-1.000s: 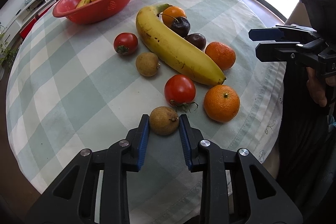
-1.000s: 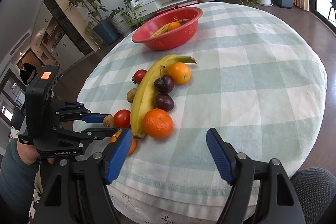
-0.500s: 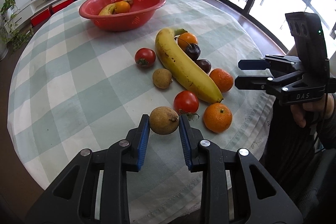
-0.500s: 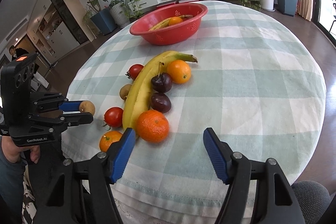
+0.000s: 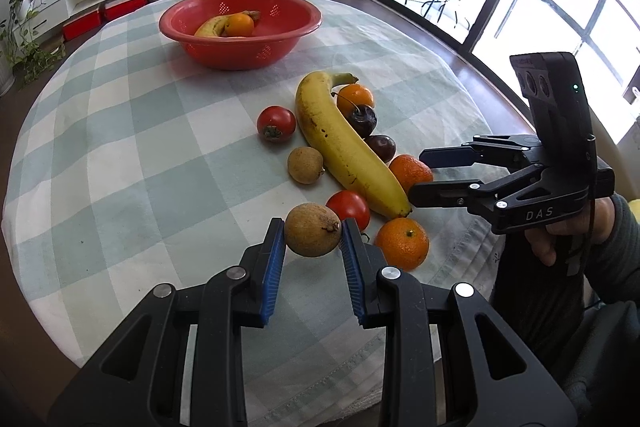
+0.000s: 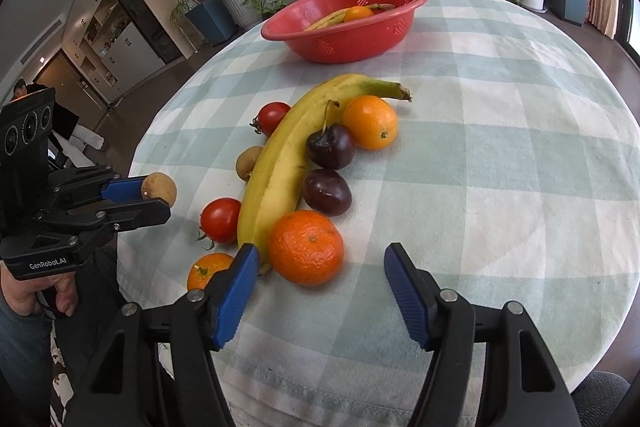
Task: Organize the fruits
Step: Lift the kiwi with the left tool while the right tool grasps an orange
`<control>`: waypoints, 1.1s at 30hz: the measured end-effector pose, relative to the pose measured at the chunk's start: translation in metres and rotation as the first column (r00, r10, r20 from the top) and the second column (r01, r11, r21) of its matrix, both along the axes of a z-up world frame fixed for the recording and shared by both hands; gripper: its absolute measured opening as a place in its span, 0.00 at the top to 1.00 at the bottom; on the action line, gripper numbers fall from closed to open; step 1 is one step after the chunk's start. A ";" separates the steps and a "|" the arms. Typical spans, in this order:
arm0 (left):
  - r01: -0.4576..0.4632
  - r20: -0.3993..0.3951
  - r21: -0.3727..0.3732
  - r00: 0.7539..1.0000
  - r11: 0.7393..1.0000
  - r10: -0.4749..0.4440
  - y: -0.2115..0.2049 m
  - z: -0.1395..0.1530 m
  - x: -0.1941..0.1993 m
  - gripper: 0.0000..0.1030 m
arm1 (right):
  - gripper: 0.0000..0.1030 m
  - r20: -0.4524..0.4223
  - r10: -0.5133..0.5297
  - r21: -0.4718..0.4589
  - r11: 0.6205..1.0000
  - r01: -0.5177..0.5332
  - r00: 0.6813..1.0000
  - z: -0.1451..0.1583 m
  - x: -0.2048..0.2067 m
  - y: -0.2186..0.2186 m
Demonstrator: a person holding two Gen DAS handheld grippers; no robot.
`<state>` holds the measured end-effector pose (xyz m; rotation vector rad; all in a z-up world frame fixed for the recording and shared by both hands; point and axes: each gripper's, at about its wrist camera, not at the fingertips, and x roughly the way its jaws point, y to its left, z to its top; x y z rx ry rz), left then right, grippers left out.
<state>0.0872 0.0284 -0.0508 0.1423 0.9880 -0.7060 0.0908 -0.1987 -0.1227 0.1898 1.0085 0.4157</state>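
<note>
The left claw [image 5: 312, 242] is clamping a small round brown fruit [image 5: 313, 229], now lifted off the desk [image 5: 120, 147], bound for the red plastic bowl [image 5: 240, 27]. Nearer than the bowl, the right claw [image 6: 316, 291] is narrowing, still empty, around a round orange tangerine [image 6: 306, 247].

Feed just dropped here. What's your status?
Left gripper shut on brown fruit, lifted. Right gripper open, jaws closing, nearing front orange. Red bowl unobstructed.
</note>
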 end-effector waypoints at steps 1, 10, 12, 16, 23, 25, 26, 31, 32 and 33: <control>0.002 -0.001 -0.001 1.000 1.000 -0.002 -0.001 0.000 0.000 0.74 | 0.38 -0.007 0.005 0.017 1.000 -0.005 1.000 0.000 0.001 -0.001; 0.007 -0.010 -0.008 1.000 1.000 -0.007 -0.003 -0.002 0.002 0.74 | 0.54 -0.033 0.059 0.118 0.991 -0.055 0.998 -0.005 0.008 -0.003; 0.007 -0.010 -0.008 1.000 1.000 -0.007 -0.003 -0.002 0.001 0.74 | 0.55 -0.035 0.058 0.126 0.991 -0.053 0.998 -0.005 0.008 -0.003; 0.007 -0.010 -0.008 1.000 1.000 -0.007 -0.003 -0.002 0.002 0.74 | 0.60 -0.043 0.049 0.139 0.989 -0.043 0.998 -0.006 0.009 -0.006; -0.002 -0.010 -0.016 1.000 1.000 0.002 -0.002 -0.003 0.003 0.74 | 0.60 -0.033 0.035 0.149 0.988 -0.029 0.999 -0.002 0.006 -0.008; -0.004 -0.010 -0.018 1.000 1.000 0.004 -0.001 -0.003 0.003 0.74 | 0.60 -0.027 0.030 0.154 0.988 -0.025 0.999 0.001 0.004 -0.010; -0.006 -0.009 -0.019 1.000 1.000 0.006 -0.001 -0.003 0.003 0.74 | 0.60 -0.023 0.027 0.154 0.988 -0.023 0.999 0.004 0.003 -0.012; -0.017 -0.004 -0.028 1.000 0.999 0.017 0.001 0.000 0.007 0.74 | 0.60 -0.005 0.005 0.155 0.988 -0.005 1.000 0.013 0.002 -0.020; -0.018 -0.002 -0.029 1.000 0.999 0.018 0.001 0.002 0.008 0.74 | 0.60 -0.004 -0.003 0.150 0.989 0.004 1.000 0.014 0.001 -0.022; -0.019 0.001 -0.030 1.000 0.999 0.019 0.001 0.003 0.008 0.74 | 0.60 -0.004 -0.013 0.148 0.989 0.013 1.000 0.016 0.002 -0.024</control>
